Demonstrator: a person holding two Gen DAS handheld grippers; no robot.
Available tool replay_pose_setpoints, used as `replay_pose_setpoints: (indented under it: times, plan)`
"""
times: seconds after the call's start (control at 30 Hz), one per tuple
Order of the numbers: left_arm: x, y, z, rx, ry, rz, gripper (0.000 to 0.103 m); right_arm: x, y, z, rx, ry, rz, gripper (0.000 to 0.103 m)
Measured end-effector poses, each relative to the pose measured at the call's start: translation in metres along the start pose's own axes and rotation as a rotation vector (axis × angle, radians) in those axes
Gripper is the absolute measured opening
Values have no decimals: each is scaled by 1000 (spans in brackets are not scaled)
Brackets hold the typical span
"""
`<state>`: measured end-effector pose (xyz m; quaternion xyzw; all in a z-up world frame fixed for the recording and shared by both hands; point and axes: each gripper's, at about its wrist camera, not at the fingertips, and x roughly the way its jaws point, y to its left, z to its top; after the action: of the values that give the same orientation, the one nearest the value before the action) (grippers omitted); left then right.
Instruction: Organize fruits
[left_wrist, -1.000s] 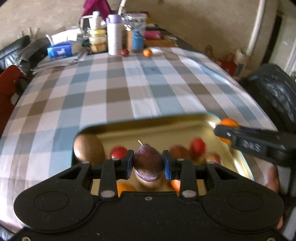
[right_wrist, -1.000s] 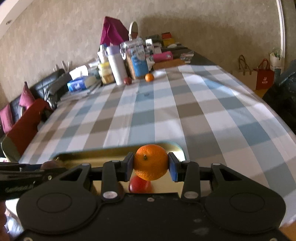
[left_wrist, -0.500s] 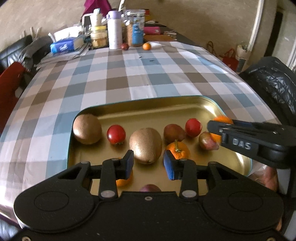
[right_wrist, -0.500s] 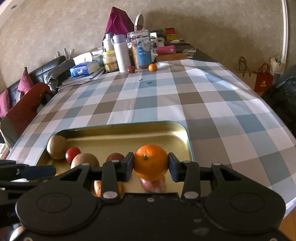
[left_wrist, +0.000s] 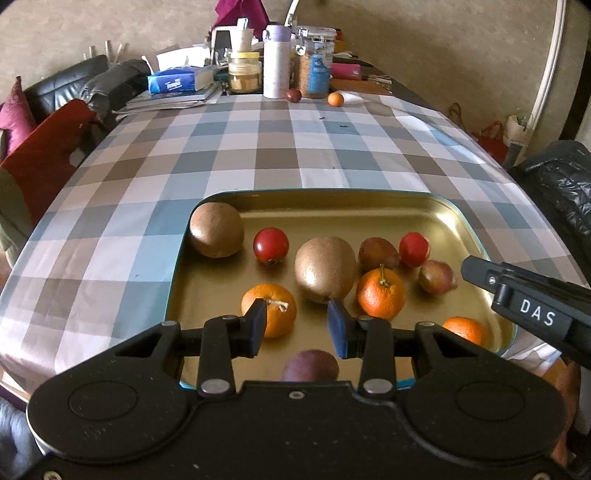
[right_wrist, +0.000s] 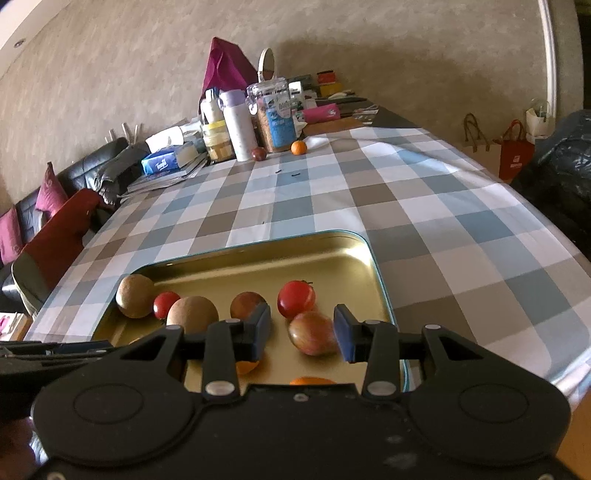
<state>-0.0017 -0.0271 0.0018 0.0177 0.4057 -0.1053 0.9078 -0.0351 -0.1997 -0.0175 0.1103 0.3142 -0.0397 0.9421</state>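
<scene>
Two fruits left: a plum (left_wrist: 293, 95) and an orange (left_wrist: 335, 99) sit well apart from the tray, at the table's far end beside the jars; by my reading these are what remains to collect.
Table (left_wrist: 258, 155): checked cloth, bare between the tray and the far clutter.
Tray (left_wrist: 332, 199): gold, at the near edge of the table; the landmark for every entry below.
Left gripper (left_wrist: 296, 326): over the tray's near edge, jaws spread, nothing between the pads.
Right gripper (right_wrist: 302, 332): over the tray's near right corner, jaws spread and empty; the reddish fruit seen between them lies on the tray floor beyond.
Kiwis: one (left_wrist: 216, 229) in the tray's far left corner, one (left_wrist: 325, 268) at its centre.
Oranges: three in the tray, near left (left_wrist: 271, 308), centre right (left_wrist: 380, 293) and near right corner (left_wrist: 466, 329).
Tomatoes: two (left_wrist: 270, 245) in the tray's far row.
Near plum (left_wrist: 310, 365): on the tray's near edge, just below the left gripper's open jaws, partly hidden by its body.
Progress: most fruit appears gathered in the tray; judged nearly done.
</scene>
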Motion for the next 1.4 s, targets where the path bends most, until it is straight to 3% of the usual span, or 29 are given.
replay_pose_setpoints:
  times: [0.73, 1.4]
  plan:
    - [-12, 1, -32, -32, -37, 126, 47, -29, 13, -32, 2, -28, -16, 41]
    - [-28, -4, -48, -29, -62, 137, 47, -47, 14, -45, -15, -45, -16, 41]
